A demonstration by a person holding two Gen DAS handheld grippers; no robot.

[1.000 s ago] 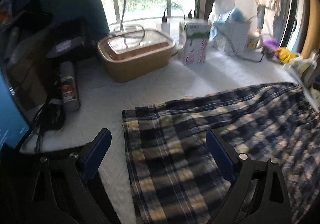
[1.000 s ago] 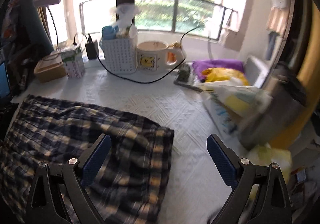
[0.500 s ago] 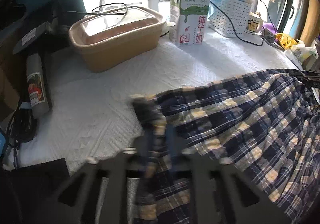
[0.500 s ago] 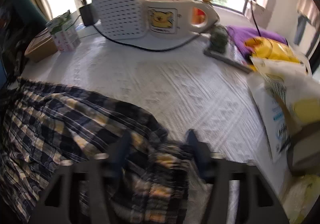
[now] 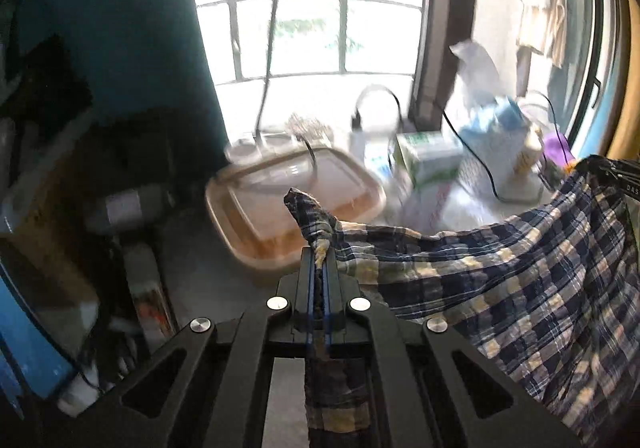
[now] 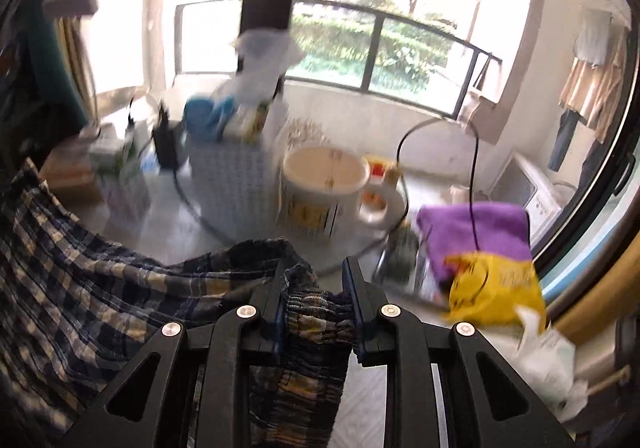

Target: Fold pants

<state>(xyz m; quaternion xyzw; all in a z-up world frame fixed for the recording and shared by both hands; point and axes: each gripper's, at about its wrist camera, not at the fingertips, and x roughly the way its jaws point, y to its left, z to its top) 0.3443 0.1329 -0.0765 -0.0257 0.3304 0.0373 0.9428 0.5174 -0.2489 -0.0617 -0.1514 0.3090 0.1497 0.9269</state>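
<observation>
The left gripper point(image 5: 319, 264) has its jaws pressed tight together on one corner of the plaid pants point(image 5: 520, 280), a tuft of cloth poking out above the fingertips and more hanging below. The right gripper point(image 6: 314, 288) has its jaws partly closed on a thick bunched fold at the other end of the pants point(image 6: 100, 308), the cloth filling the gap between the pads. Both sets of jaws have just been closing, each with fabric between them. The pants hang slung between the two grippers, lifted above the white table point(image 6: 168, 236), sagging in the middle. Behind them, a tan tub point(image 5: 280, 204) with a clear lid sits at the table's far side; what it holds cannot be made out. Just beside it stands a green and white carton point(image 5: 430, 160). A white perforated basket point(image 6: 228, 176) holds a blue item and a crumpled clear bag sticking out of the top. Next to it is a big cream mug point(image 6: 324, 188); its contents are not visible. A purple cloth point(image 6: 476, 236) and a yellow bag point(image 6: 496, 284) lie to the right.
</observation>
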